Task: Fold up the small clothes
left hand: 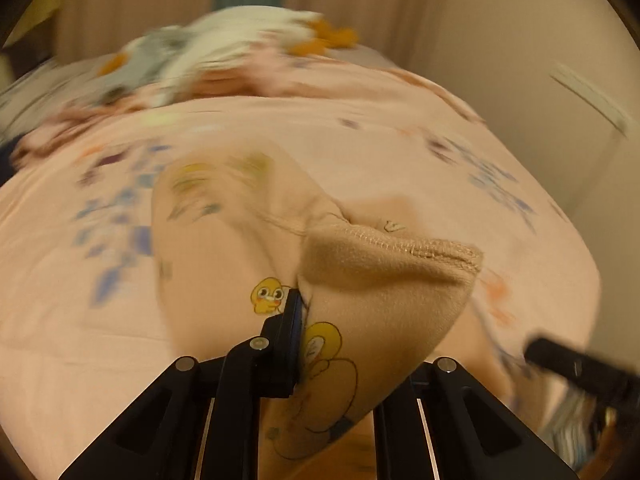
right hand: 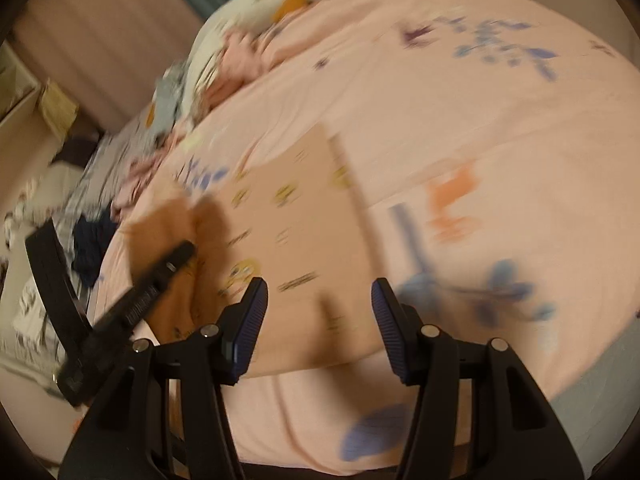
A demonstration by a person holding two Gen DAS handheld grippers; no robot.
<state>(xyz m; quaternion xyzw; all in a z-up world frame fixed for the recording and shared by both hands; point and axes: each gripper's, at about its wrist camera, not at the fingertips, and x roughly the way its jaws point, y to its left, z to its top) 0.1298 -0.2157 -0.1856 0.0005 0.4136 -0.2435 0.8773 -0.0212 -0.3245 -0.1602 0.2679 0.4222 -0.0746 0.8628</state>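
A small peach garment with yellow duck prints [left hand: 224,248] lies on the pink bedsheet [left hand: 360,144]. My left gripper [left hand: 304,304] is shut on its hem and lifts a folded edge of fabric, which drapes over the right finger. In the right wrist view the same garment [right hand: 296,224] lies spread flat, and the left gripper [right hand: 176,260] shows as a dark bar holding its left corner. My right gripper [right hand: 320,300] is open and empty, hovering just above the near edge of the garment. Both views are motion blurred.
A pile of loose clothes, white, grey, pink and orange [left hand: 224,52], lies at the far side of the bed; it also shows in the right wrist view [right hand: 224,52]. A dark blue garment [right hand: 92,240] lies at the bed's left edge. Curtains [left hand: 340,0] hang behind.
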